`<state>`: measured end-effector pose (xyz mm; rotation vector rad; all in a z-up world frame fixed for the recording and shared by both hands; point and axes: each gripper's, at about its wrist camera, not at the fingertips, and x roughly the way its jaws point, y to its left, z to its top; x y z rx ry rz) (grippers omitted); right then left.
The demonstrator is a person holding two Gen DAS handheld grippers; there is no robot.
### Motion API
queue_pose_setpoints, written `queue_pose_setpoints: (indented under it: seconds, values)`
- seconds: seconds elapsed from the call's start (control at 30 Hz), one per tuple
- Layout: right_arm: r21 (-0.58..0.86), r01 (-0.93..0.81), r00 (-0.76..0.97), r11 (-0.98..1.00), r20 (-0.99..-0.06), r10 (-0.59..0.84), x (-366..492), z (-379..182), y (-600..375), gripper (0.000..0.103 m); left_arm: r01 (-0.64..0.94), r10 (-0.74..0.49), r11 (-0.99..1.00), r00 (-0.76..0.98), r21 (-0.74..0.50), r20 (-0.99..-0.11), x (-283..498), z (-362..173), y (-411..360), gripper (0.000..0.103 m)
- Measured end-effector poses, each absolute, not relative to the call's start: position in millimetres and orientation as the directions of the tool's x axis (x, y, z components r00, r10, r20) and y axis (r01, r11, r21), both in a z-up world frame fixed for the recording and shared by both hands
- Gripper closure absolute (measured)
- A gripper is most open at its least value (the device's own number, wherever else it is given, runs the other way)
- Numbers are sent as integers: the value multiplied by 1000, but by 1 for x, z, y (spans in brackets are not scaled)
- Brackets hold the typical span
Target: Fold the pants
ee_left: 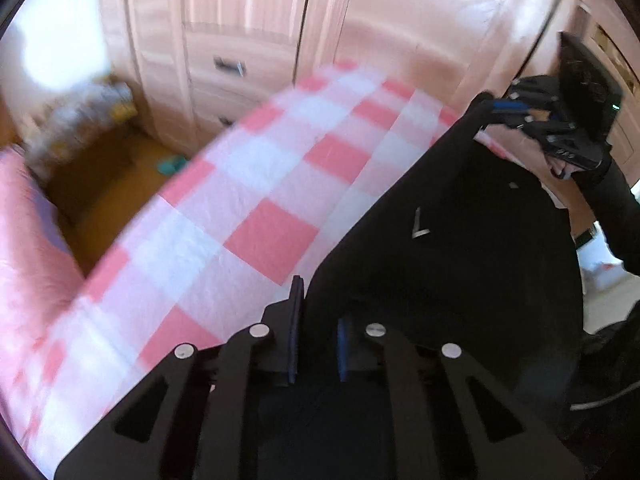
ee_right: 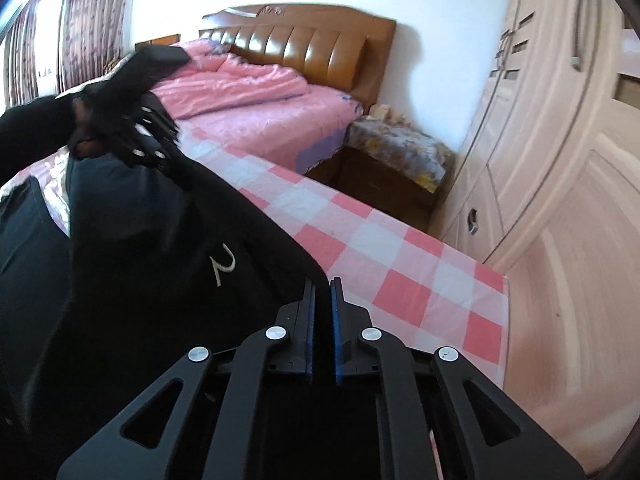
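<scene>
Left gripper (ee_left: 318, 320): jaws clamped on an edge of the pants (ee_left: 460, 248); black cloth fills the gap between the pads and runs up and away from them. Right gripper (ee_right: 322, 316): jaws pinched nearly together on another edge of the pants (ee_right: 160, 260); cloth meets the left pad, only a thin slit shows between the blue pads.

From the left wrist view, the right gripper (ee_left: 532, 114) sits upper right with the fabric drawn taut up to its tips, a gloved hand (ee_left: 576, 168) behind it. From the right wrist view, the left gripper (ee_right: 160, 136) sits upper left, blurred, gloved hand (ee_right: 100, 120) and black sleeve (ee_right: 28, 132) behind it, cloth hanging from it.

The pants are stretched between the two grippers, held over a pink-and-white check cloth (ee_left: 248, 208) on the work surface. A small pale logo (ee_right: 222, 266) shows on the fabric.

Further out: bed (ee_right: 260, 108) with pink bedding and brown padded headboard (ee_right: 304, 40), nightstand (ee_right: 400, 160) with a floral cover, pale wardrobe (ee_right: 560, 160), dark red curtains (ee_right: 88, 20). The left view is motion-blurred.
</scene>
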<state>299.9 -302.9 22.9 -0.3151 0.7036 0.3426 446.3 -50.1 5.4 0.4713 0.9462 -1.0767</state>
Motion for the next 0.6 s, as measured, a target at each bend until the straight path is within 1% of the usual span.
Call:
queue_pose_setpoints:
  seconds: [0.13, 0.23, 0.27, 0.37, 0.47, 0.5, 0.53, 0.6]
  values:
    - [-189, -396, 762, 899, -614, 207, 257, 46, -303, 95, 862, -479, 484, 406, 152, -778, 355, 61, -42, 89]
    - [-189, -388, 791, 902, -570, 221, 219, 61, -306, 95, 813, -442, 499, 536, 299, -720, 272, 83, -39, 89]
    - [-186, -388, 797, 903, -560, 227, 205, 62, -308, 95, 800, -436, 500, 563, 331, -702, 248, 85, -38, 89]
    - [-175, -390, 797, 904, -556, 236, 160, 52, -309, 95, 764, -425, 519, 620, 384, -659, 175, 76, -34, 92]
    - [-139, -396, 770, 908, -589, 246, 116, 26, -307, 95, 749, -425, 542, 636, 381, -644, 122, 50, -31, 92]
    - [-127, -394, 761, 910, -600, 246, 107, 18, -306, 95, 744, -420, 544, 642, 388, -642, 111, 41, -29, 100]
    - [-111, -386, 749, 916, -618, 241, 96, 4, -307, 95, 740, -414, 554, 643, 382, -644, 100, 30, -27, 103]
    - [-98, -373, 730, 922, -645, 227, 85, -19, -306, 95, 734, -405, 589, 631, 339, -662, 88, 8, -25, 103]
